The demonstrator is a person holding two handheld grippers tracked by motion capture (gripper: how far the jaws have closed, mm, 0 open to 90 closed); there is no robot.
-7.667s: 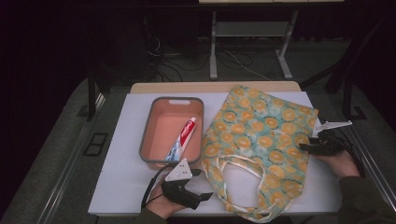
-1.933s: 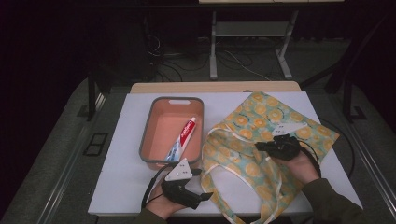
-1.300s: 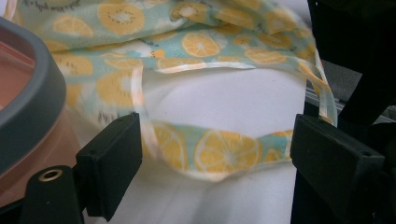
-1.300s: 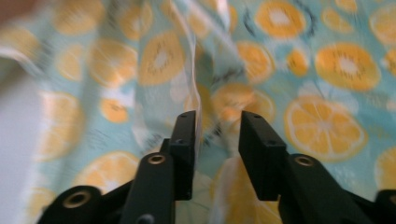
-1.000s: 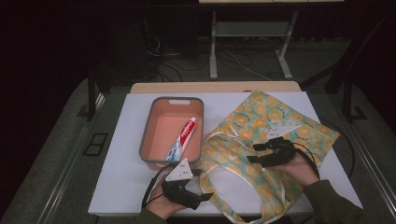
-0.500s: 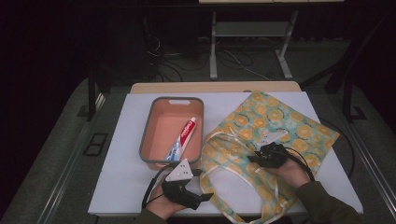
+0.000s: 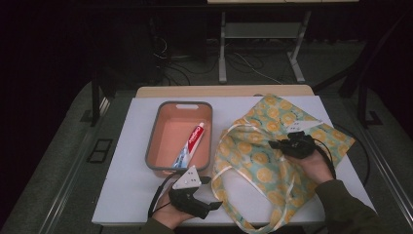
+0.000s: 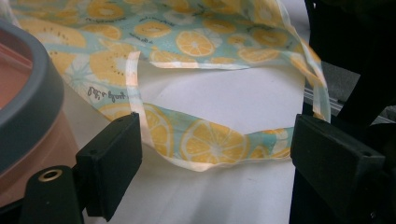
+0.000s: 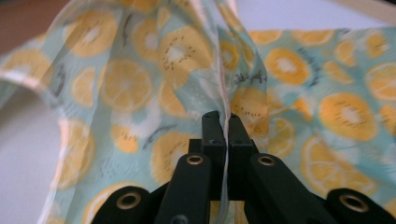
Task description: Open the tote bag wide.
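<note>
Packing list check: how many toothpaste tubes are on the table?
1: the toothpaste tube lies in the tray, left of the tote bag; the bag's folds could hide more.

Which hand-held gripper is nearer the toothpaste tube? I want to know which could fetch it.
Left. The left hand-held gripper lies just below the tray holding the toothpaste tube; the right hand-held gripper is farther right, shut on the tote bag.

High view is looking forward and down from above the person's side, taking in the whole counter (image 7: 146, 195). Left gripper view is sitting low, looking across at the bag (image 8: 205, 140) handle, close. Right gripper view is pressing right up against that same bag (image 9: 327, 102).
</note>
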